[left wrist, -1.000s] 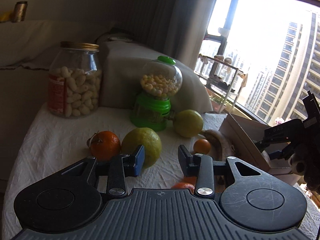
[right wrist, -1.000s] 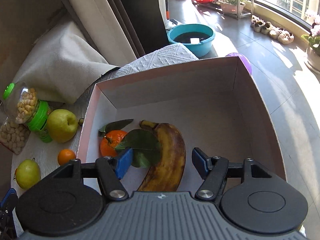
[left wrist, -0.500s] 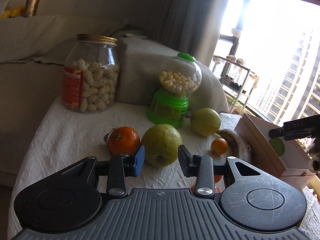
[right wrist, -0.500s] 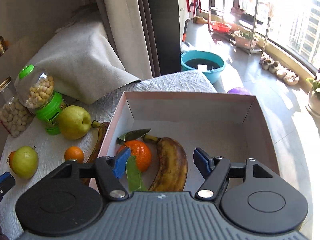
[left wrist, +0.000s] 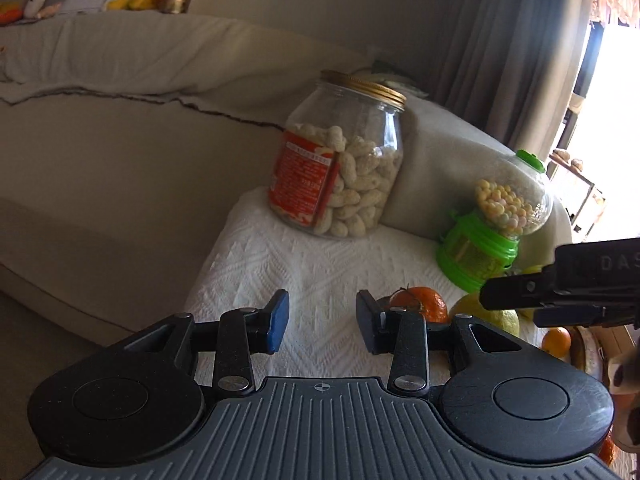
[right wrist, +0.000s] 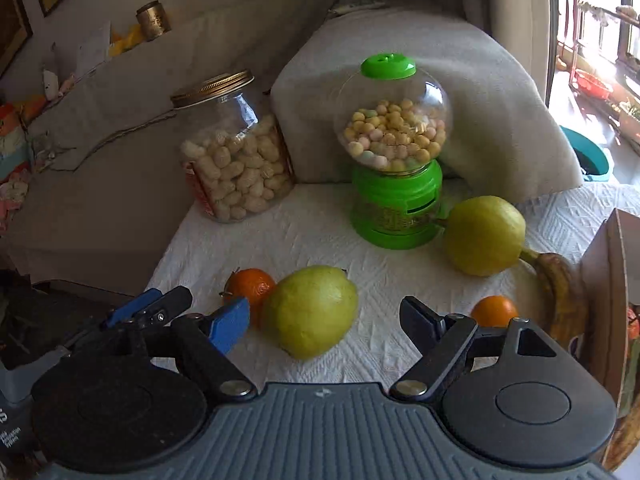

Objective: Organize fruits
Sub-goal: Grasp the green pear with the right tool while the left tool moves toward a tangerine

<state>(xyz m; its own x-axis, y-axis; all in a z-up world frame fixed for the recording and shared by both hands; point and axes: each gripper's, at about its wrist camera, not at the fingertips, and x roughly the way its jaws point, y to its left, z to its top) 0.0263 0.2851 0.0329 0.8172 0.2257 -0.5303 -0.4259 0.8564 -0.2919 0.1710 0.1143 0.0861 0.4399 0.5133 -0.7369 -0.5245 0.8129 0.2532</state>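
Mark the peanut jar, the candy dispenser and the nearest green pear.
peanut jar (right wrist: 236, 160), right wrist view, on the glass body.
candy dispenser (right wrist: 394, 204), right wrist view, on the green base.
nearest green pear (right wrist: 310, 310), right wrist view, on its middle.

Pear (right wrist: 310, 310) blocks tangerine (right wrist: 251, 287); left approach clear.

The left tongs (left wrist: 318, 322) stand open over the white cloth on the worktop (left wrist: 320, 264), nothing between their fingers. Just past the right finger sits an orange (left wrist: 424, 304), touching a yellow-green pear (left wrist: 494, 314). A second, smaller orange (left wrist: 557, 341) lies further right. Behind them stand a glass jar of peanuts (left wrist: 348, 168) (gold lid, red label) and a green candy dispenser (left wrist: 496, 224). The right tongs (left wrist: 568, 286) reach in from the right edge, over the pear; their opening cannot be judged here.
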